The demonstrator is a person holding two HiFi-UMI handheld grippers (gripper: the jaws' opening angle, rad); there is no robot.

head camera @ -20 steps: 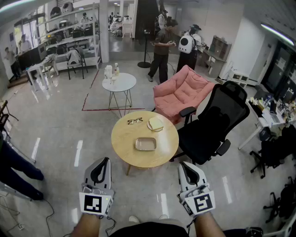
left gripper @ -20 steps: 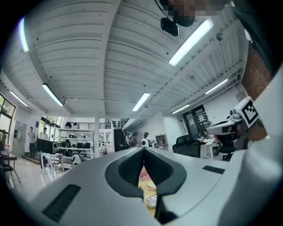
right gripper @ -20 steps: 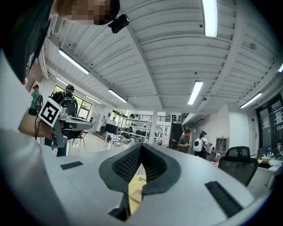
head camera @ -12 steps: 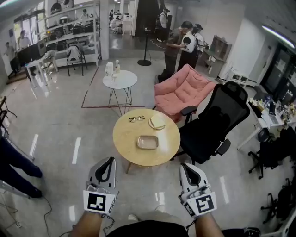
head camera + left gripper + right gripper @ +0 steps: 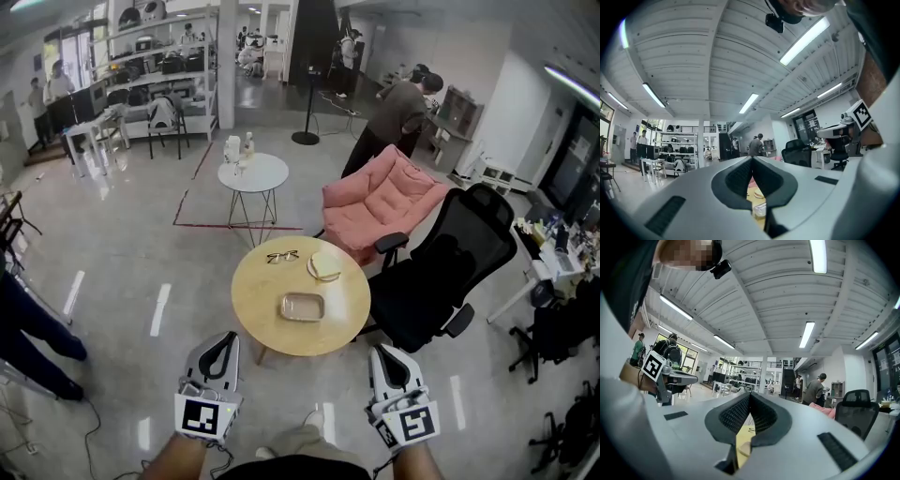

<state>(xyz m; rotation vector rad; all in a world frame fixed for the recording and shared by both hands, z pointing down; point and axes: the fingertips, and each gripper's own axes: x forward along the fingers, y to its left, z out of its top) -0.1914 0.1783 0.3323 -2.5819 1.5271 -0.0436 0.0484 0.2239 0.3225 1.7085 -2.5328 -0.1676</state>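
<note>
Short of the round pale wooden desk, the left gripper and right gripper hang over the glossy grey floor, jaws pressed together on nothing. On the desk, well apart from both, the rectangular metal tray, black-framed glasses and pale round plate lie untouched.

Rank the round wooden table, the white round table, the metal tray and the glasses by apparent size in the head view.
1. round wooden table
2. white round table, though it stands farther off
3. metal tray
4. glasses
</note>
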